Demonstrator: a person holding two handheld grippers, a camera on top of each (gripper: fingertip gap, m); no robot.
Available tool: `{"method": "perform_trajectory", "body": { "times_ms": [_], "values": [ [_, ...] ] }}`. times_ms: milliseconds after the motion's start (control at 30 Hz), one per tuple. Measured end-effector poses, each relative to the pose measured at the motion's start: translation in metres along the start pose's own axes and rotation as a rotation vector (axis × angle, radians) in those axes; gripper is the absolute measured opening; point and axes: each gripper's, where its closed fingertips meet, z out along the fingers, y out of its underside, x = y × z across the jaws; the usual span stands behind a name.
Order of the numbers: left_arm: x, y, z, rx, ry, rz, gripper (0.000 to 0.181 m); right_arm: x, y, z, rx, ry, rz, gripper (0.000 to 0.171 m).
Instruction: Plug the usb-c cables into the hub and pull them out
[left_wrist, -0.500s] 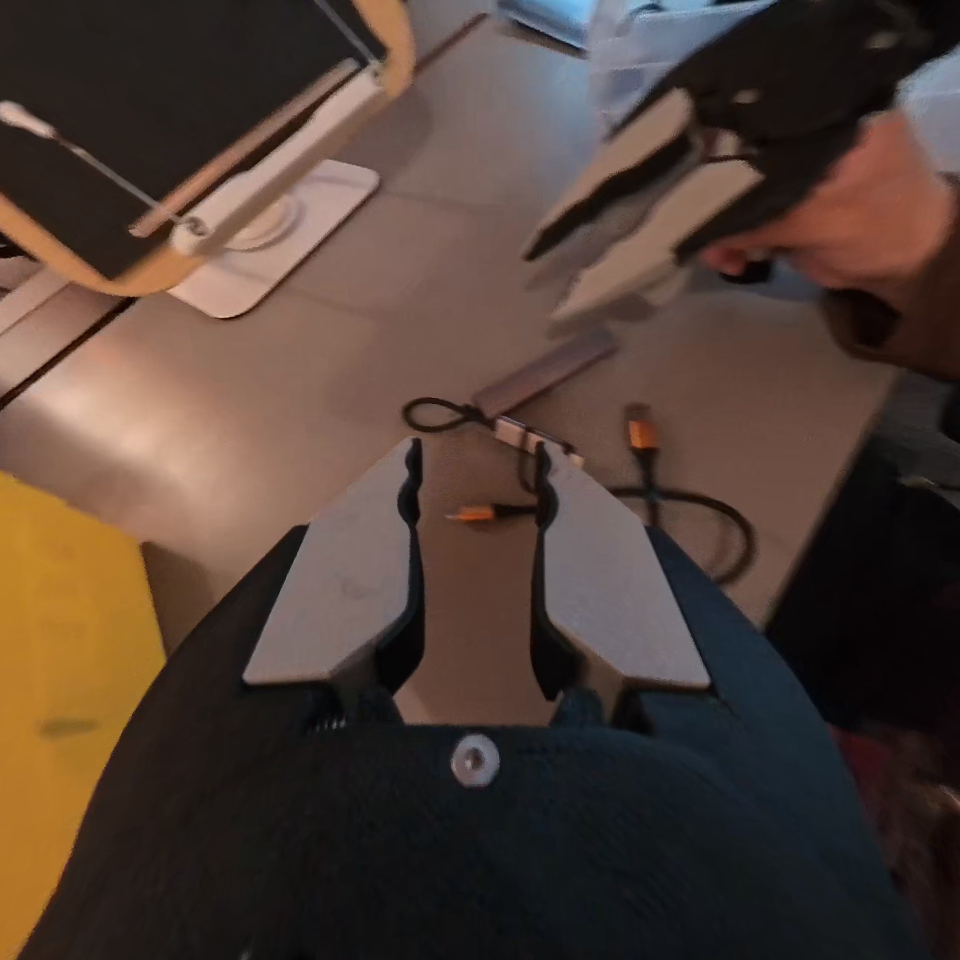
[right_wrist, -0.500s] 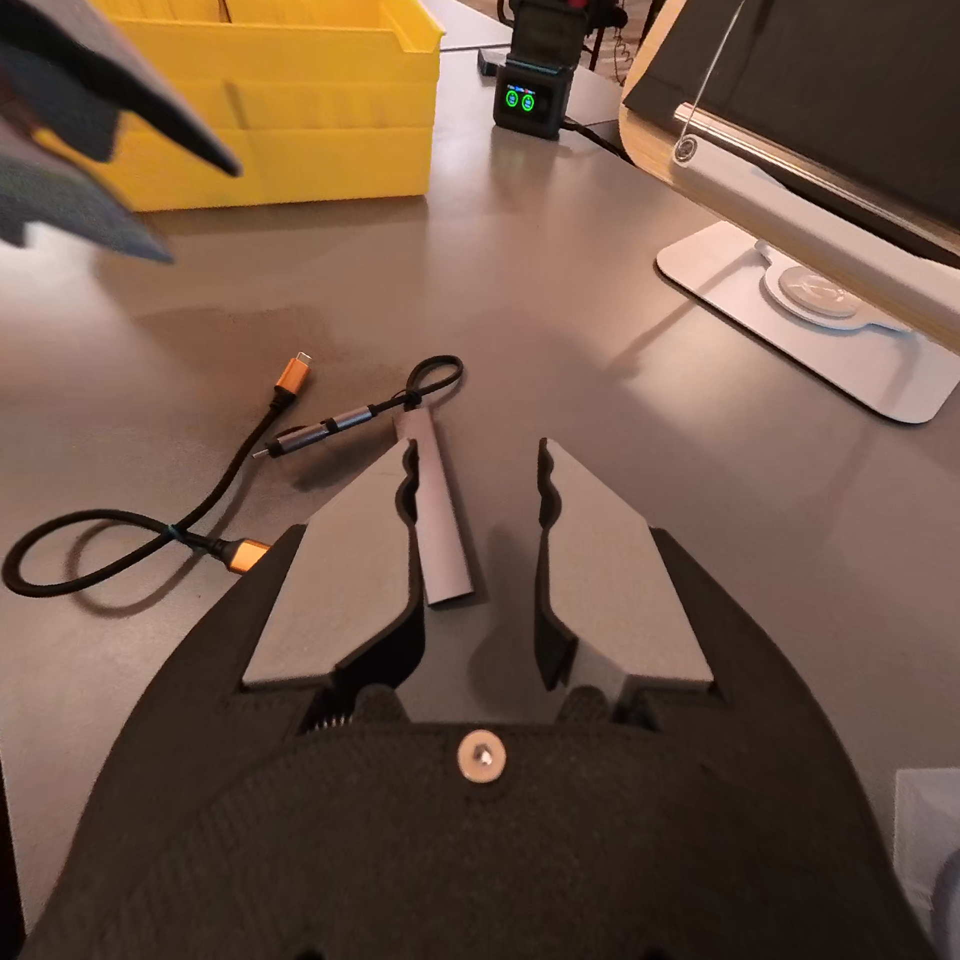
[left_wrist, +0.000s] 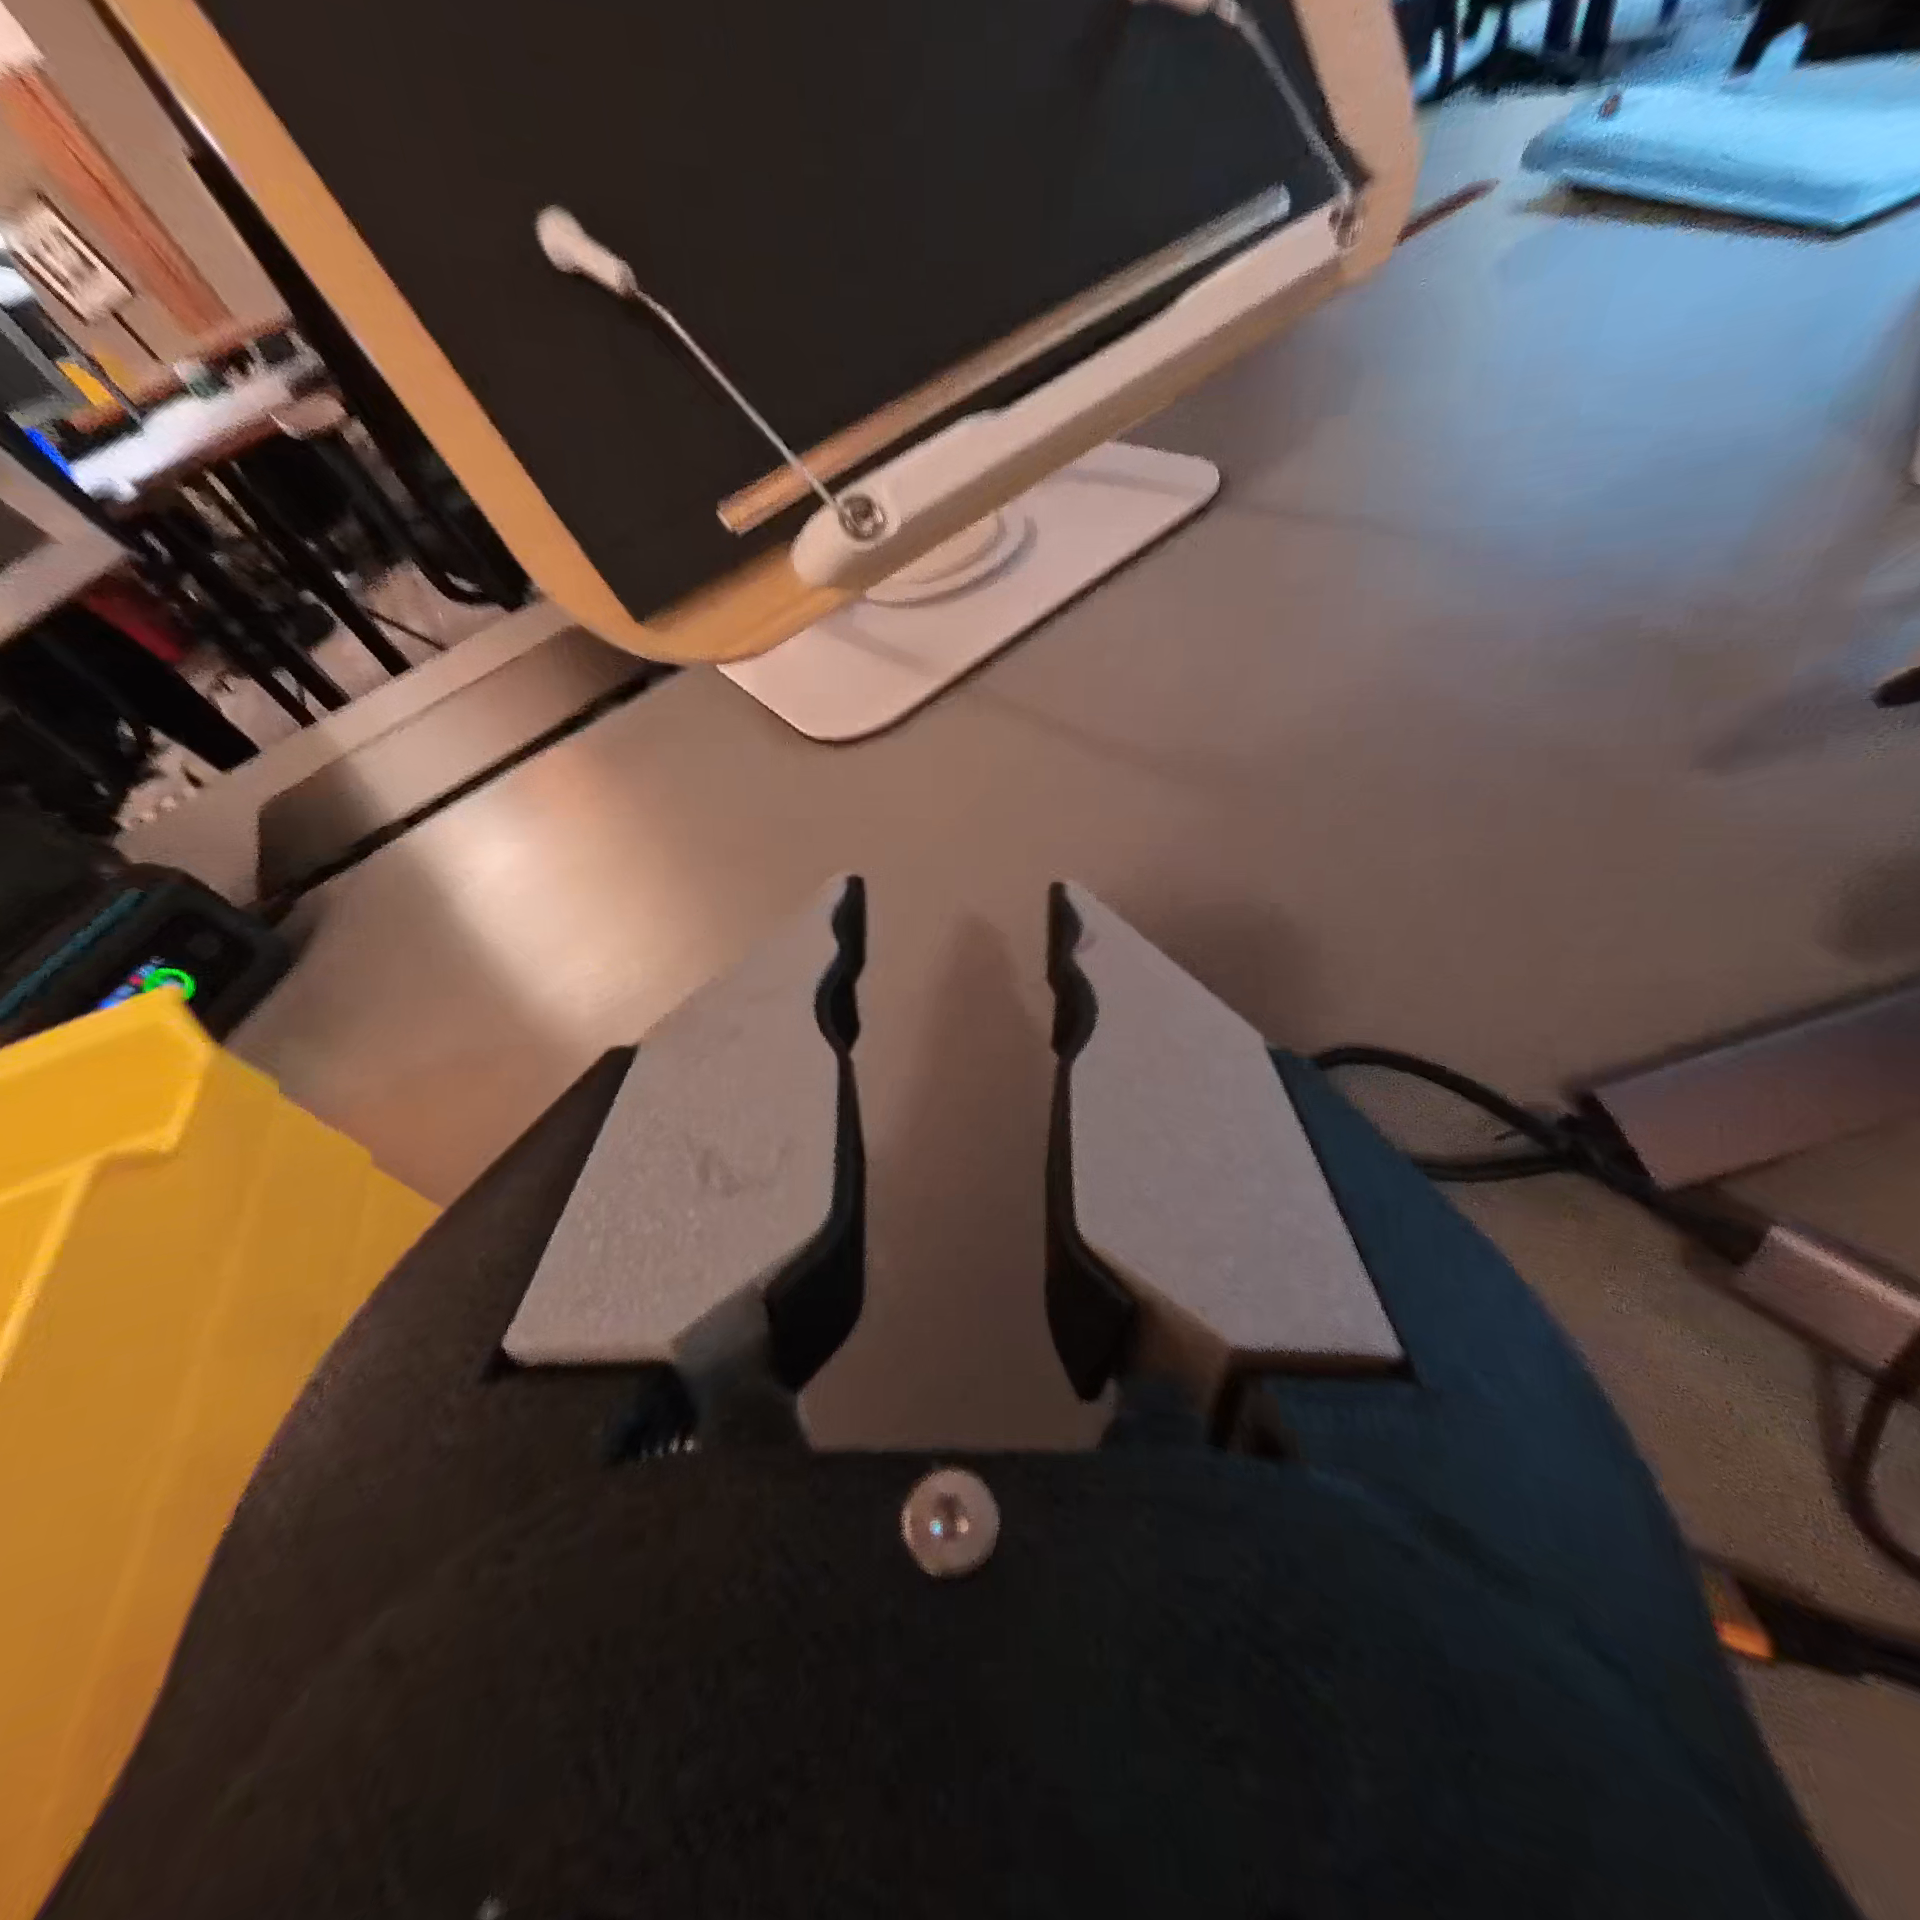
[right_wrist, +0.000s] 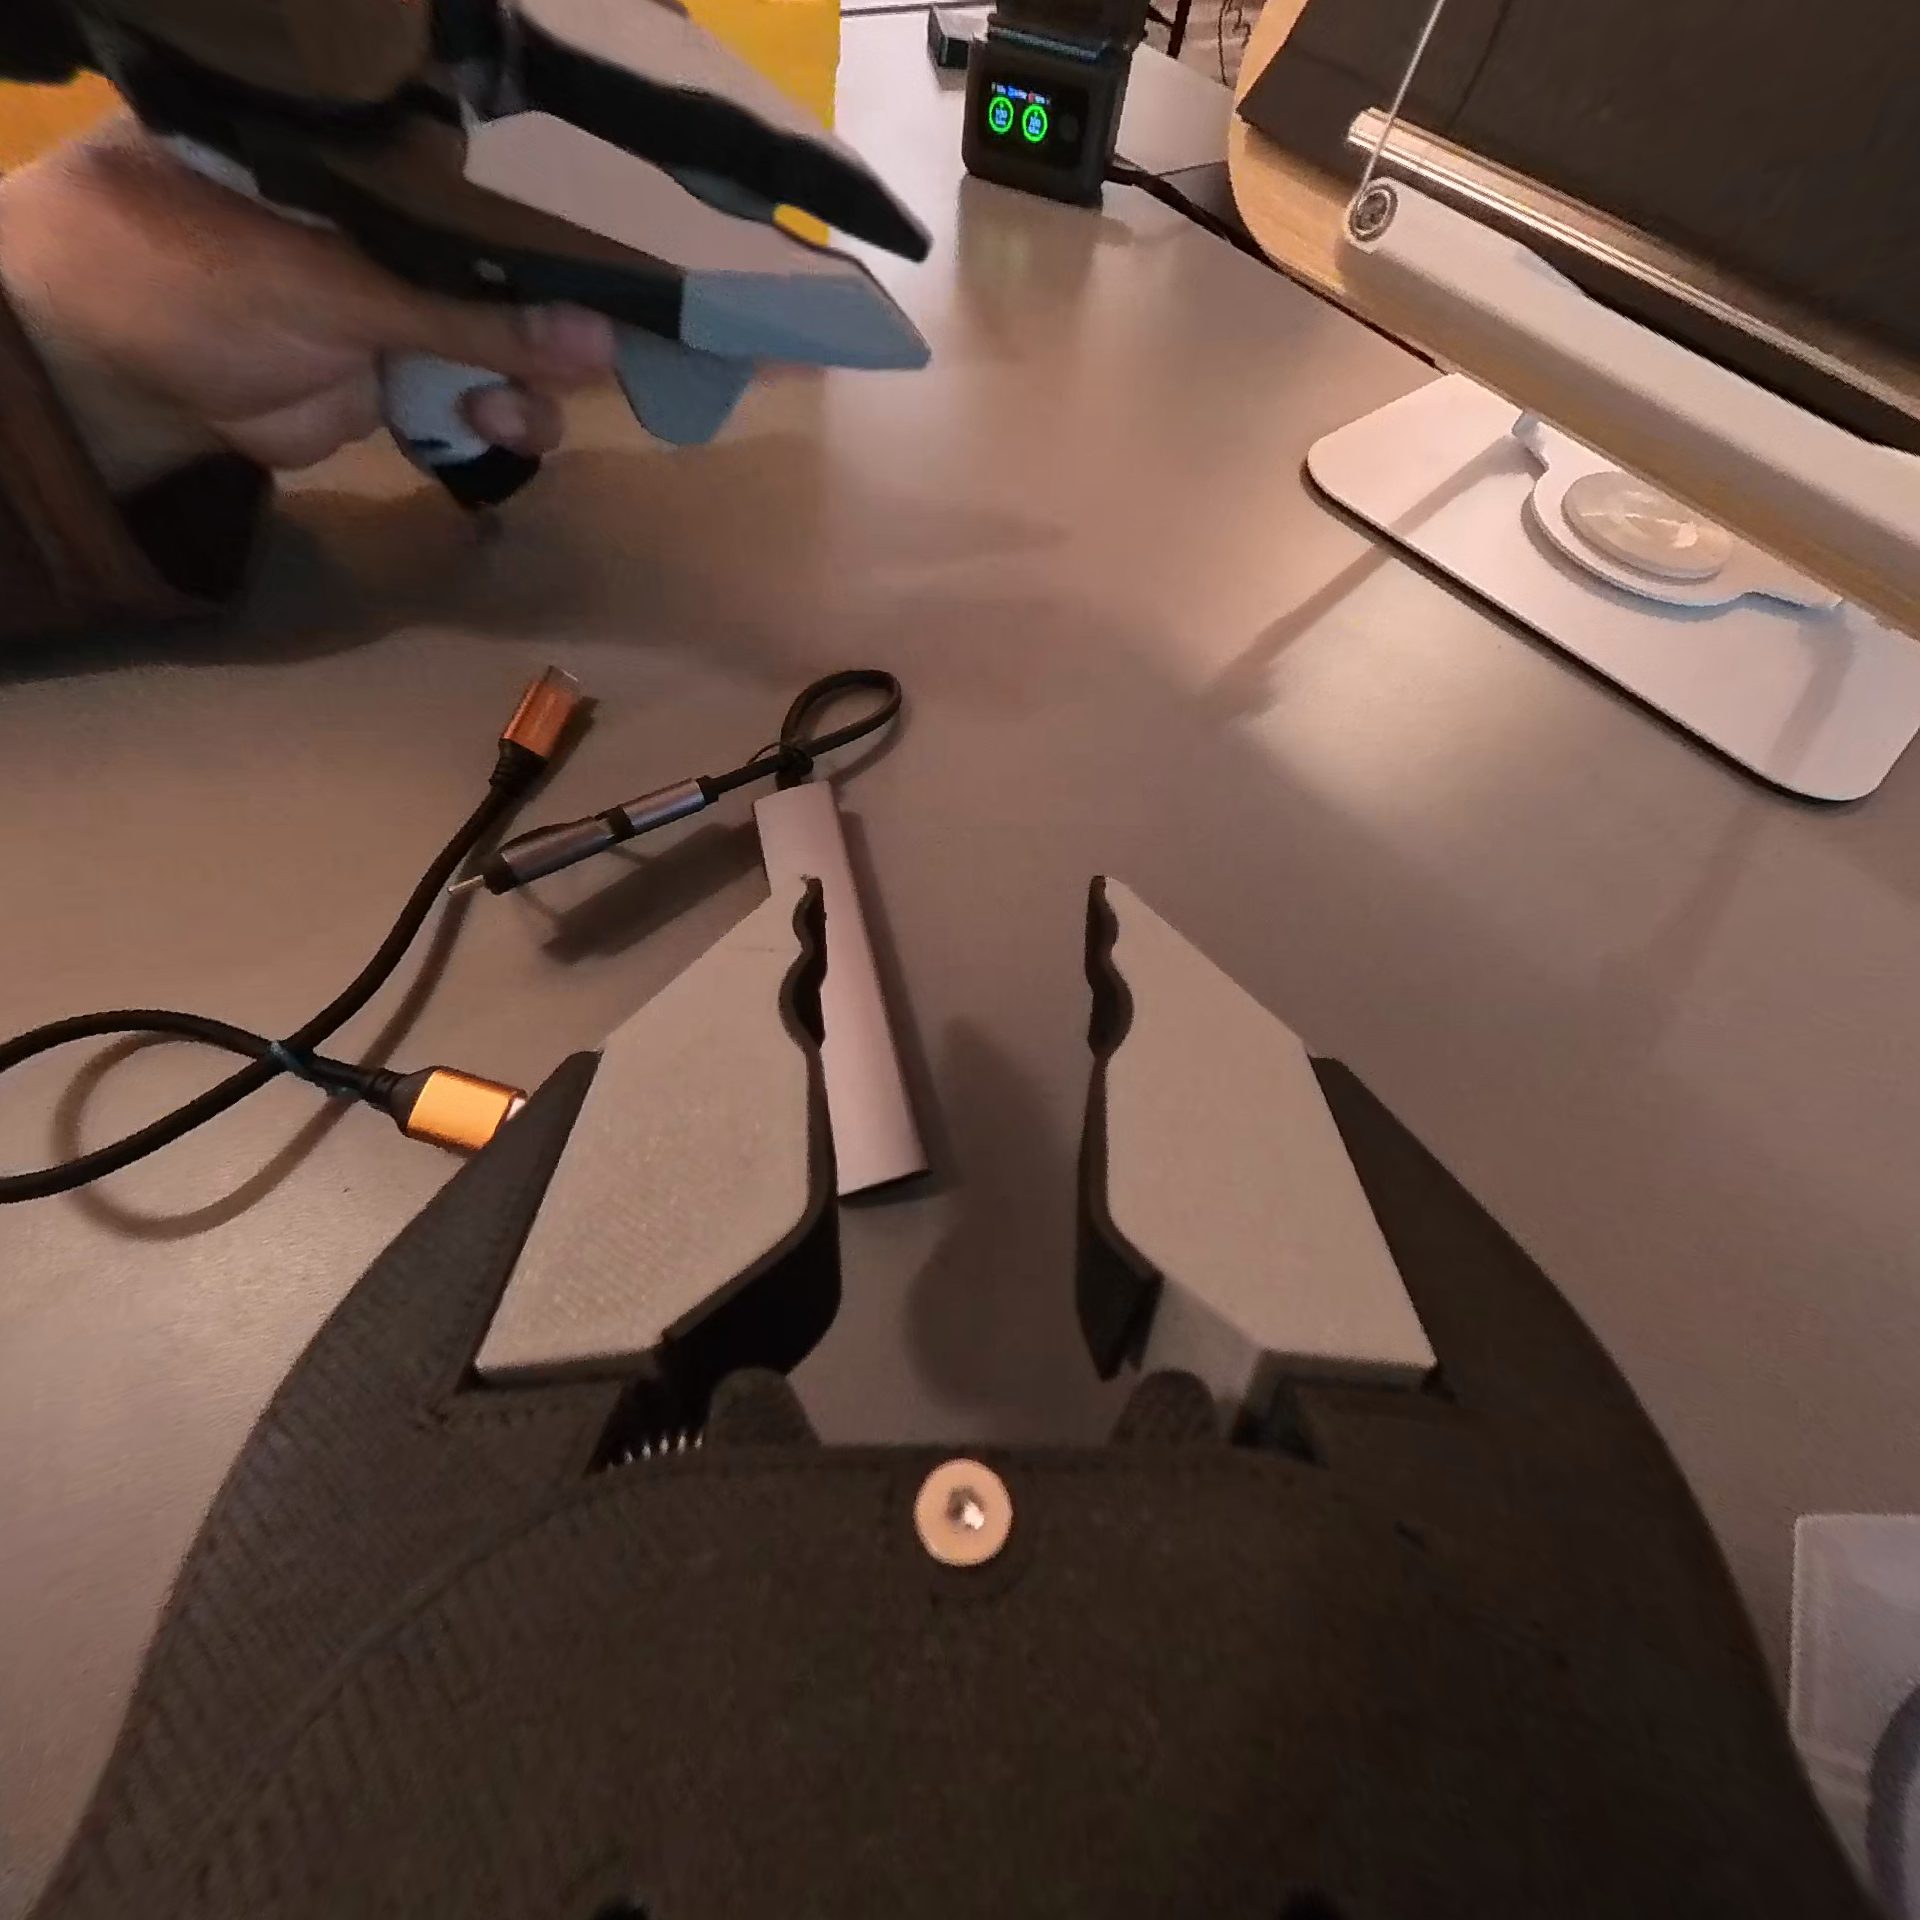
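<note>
The grey hub lies on the grey table, partly behind the left finger of my open, empty right gripper, which hovers just above it. The hub's short black lead loops back to a grey plug. A black braided cable has two orange USB-C plugs, one far and one near, both loose on the table. My left gripper is open and empty, pointing at the monitor; the hub lies at its right edge. It also shows in the right wrist view, held by a hand up and to the left of the cables.
A monitor on a white stand base stands at the back right of the table. A yellow bin sits at the left. A small black device with green rings stands at the back. A white object shows at the bottom right. Left tips to right tips: about 15 cm. About 5 cm separates my right fingertips from the hub. The grey plug sits 6 cm or so from the ends of my right fingers.
My left gripper has swung up and left, away from the cables, and now faces the monitor. It reaches further into the right wrist view. My right gripper has hardly moved.
</note>
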Motion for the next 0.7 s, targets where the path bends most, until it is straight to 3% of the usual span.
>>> {"method": "perform_trajectory", "body": {
  "times_ms": [300, 533, 633, 700],
  "values": [
    [0.019, 0.003, -0.009, 0.026, 0.029, 0.11, 0.028, -0.021, 0.016, 0.009, -0.087, -0.101, -0.01, 0.058],
    [0.012, 0.002, -0.015, 0.052, 0.012, 0.101, 0.025, -0.019, 0.042, 0.008, -0.228, -0.039, -0.104, 0.054],
    [0.017, 0.001, -0.016, 0.067, 0.037, 0.119, 0.026, -0.016, 0.046, 0.003, -0.236, -0.042, -0.095, 0.047],
    [0.029, 0.0, -0.017, 0.082, 0.079, 0.177, 0.031, -0.018, 0.05, 0.0, -0.247, -0.086, -0.064, 0.021]
  ]
}}
